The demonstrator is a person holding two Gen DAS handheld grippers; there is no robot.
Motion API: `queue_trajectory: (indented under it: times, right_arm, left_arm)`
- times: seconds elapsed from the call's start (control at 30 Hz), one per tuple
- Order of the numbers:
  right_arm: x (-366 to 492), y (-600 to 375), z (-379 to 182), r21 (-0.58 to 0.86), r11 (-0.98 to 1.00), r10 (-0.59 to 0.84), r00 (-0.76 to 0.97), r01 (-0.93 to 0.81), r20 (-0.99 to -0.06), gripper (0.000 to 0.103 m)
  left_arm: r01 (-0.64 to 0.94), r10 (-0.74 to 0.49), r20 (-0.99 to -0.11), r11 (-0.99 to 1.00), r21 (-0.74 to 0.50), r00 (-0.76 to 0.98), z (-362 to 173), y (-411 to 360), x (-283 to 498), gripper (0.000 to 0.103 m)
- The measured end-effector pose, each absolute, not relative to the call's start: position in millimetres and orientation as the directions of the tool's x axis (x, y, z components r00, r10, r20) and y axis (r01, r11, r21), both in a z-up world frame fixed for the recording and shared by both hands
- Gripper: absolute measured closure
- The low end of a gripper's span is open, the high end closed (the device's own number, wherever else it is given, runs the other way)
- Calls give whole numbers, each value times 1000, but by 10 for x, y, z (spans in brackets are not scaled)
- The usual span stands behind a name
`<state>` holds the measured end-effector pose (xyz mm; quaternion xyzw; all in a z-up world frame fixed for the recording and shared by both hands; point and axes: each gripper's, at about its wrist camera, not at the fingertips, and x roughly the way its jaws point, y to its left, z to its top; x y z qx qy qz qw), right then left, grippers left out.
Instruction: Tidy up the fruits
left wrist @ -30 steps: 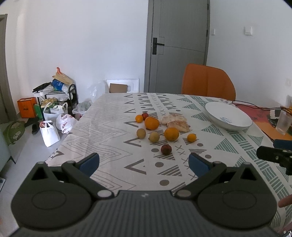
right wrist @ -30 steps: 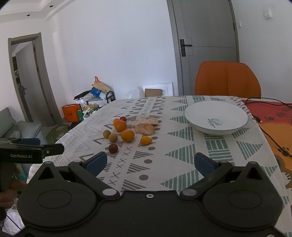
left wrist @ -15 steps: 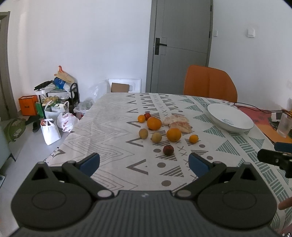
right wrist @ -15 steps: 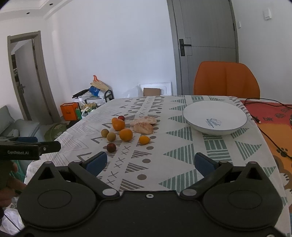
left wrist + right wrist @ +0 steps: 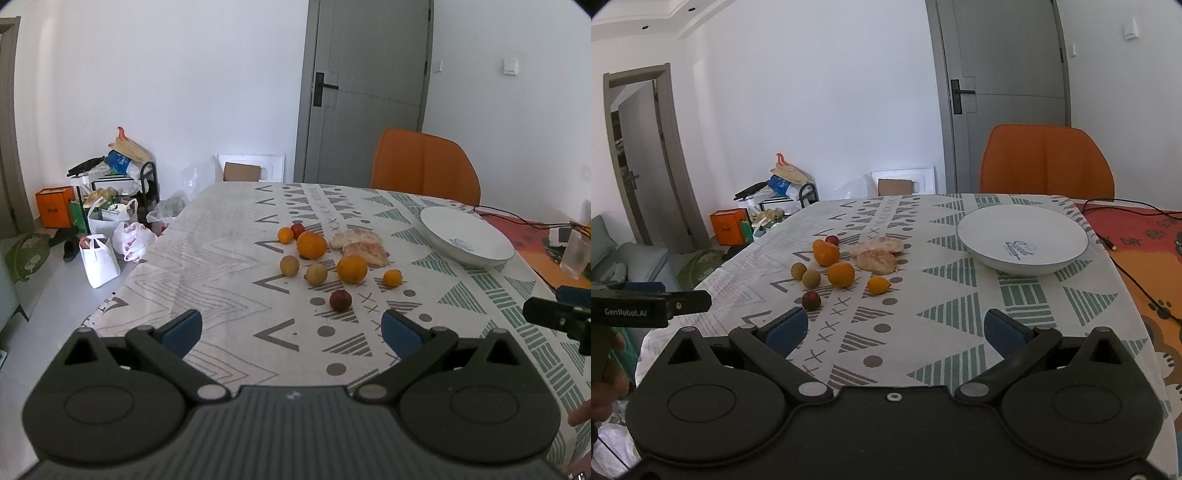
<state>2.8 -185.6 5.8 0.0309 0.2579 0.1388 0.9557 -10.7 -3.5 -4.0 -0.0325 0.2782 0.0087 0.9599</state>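
Several fruits lie loose mid-table: two oranges (image 5: pixel 311 244) (image 5: pixel 352 268), a small orange citrus (image 5: pixel 392 278), two yellow-brown fruits (image 5: pixel 289 265), a dark red plum (image 5: pixel 340 300) nearest me, and peeled pomelo pieces (image 5: pixel 360 245). A white bowl (image 5: pixel 466 236) stands empty at the right; it also shows in the right wrist view (image 5: pixel 1022 238). My left gripper (image 5: pixel 291 332) is open and empty above the near table edge. My right gripper (image 5: pixel 894 328) is open and empty, also at the near edge. The plum (image 5: pixel 811 300) lies just beyond its left finger.
An orange chair (image 5: pixel 424 166) stands behind the table by a grey door. A glass (image 5: pixel 574 253) and cables (image 5: pixel 1123 236) sit on the orange mat at right. Bags and boxes (image 5: pixel 99 221) clutter the floor at left.
Both grippers have drifted slightly forward and up toward the table; the fruits sit a little nearer in view. Both stay open and nothing on the table has moved.
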Motion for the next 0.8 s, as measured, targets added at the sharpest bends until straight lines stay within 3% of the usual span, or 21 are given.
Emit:
queue_trajectory:
  times: [0.63, 0.8]
  right_arm:
    - [392, -1822, -162, 121, 970, 244, 817, -213, -522, 0]
    - [537, -1794, -205, 121, 970, 244, 811, -213, -531, 0]
  left_arm:
    - [-8, -33, -570, 998, -69, 821, -267, -198, 354, 3]
    - [-1, -44, -584, 997, -76, 811, -342, -232, 490, 11]
